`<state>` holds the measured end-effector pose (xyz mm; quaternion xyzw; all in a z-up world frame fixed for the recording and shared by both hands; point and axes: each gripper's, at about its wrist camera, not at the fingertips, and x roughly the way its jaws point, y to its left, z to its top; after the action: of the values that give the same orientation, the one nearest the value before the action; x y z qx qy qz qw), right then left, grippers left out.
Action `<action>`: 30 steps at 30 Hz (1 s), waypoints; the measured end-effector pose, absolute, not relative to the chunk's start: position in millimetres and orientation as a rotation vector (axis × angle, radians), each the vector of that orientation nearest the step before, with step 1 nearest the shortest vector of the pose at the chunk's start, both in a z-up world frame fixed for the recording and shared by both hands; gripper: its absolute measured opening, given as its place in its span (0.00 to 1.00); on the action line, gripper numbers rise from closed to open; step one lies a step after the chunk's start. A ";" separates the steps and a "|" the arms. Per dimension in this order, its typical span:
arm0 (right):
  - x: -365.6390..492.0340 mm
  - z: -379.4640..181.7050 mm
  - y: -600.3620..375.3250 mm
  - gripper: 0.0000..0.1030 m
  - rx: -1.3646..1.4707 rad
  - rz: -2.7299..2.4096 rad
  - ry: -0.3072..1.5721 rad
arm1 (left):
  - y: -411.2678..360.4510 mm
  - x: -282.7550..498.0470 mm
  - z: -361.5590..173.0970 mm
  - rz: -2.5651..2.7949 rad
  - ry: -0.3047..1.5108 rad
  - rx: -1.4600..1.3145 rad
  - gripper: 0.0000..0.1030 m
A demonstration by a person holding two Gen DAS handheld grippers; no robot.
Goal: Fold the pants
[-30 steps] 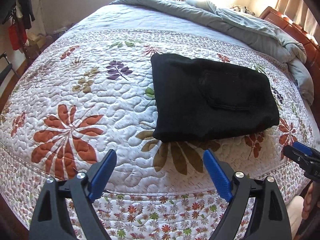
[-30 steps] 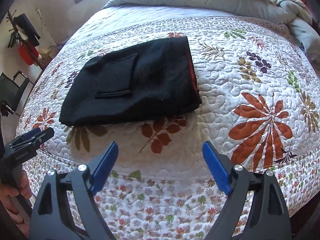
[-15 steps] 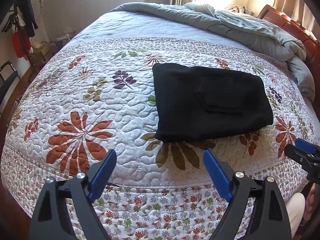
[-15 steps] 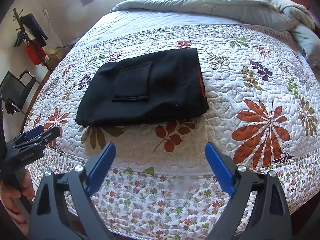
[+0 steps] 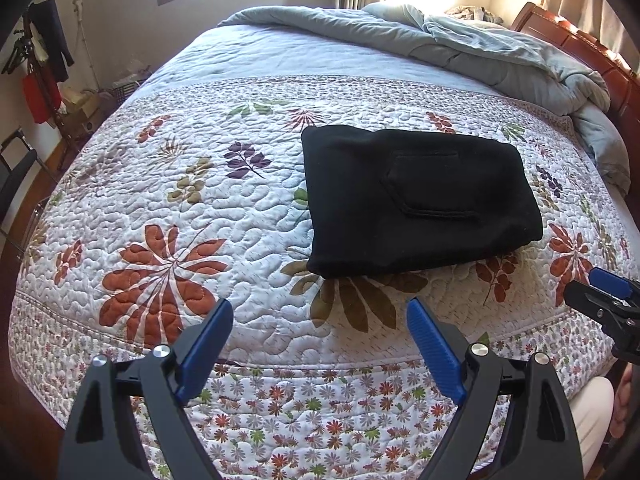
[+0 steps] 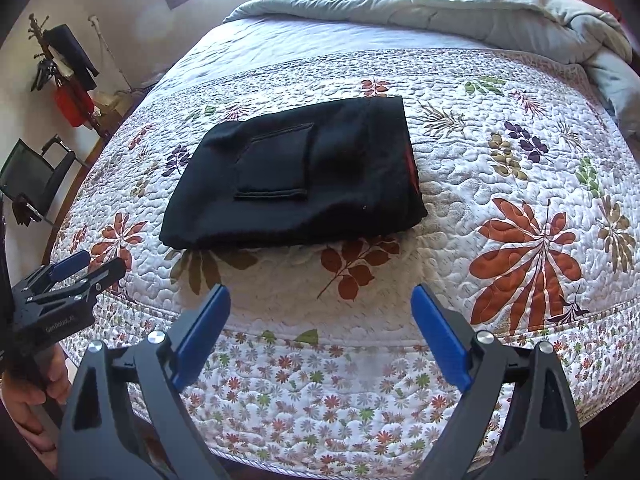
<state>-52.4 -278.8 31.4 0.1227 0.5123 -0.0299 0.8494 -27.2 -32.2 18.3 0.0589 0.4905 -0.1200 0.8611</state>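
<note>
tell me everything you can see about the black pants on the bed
The black pants are folded into a compact, thick rectangle of soft, matte fabric, with a stitched patch pocket facing up and a sliver of red at one folded edge. They lie flat on the floral quilt near the bed's foot. Neither gripper touches them.

Both wrist views sit off the bed's near edge, tilted steeply down over the quilt [image 5: 240, 216]. Left view: folded pants [image 5: 416, 200] right of centre, right gripper [image 5: 608, 300] at right frame edge. Right view: pants [image 6: 296, 184] left of centre, left gripper [image 6: 68, 284] at lower left. Shared: quilt, pants, grey duvet [image 6: 460, 4].
</note>
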 end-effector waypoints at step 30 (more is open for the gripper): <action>-50.8 17.9 -282.9 0.89 0.274 -0.072 1.116 | -33.5 -26.7 13.1 -0.254 1.041 0.128 0.88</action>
<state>-50.8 -282.9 17.9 0.1296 0.5276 -0.0340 0.8389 -26.7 -33.5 13.1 0.0610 0.4955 -0.1209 0.8580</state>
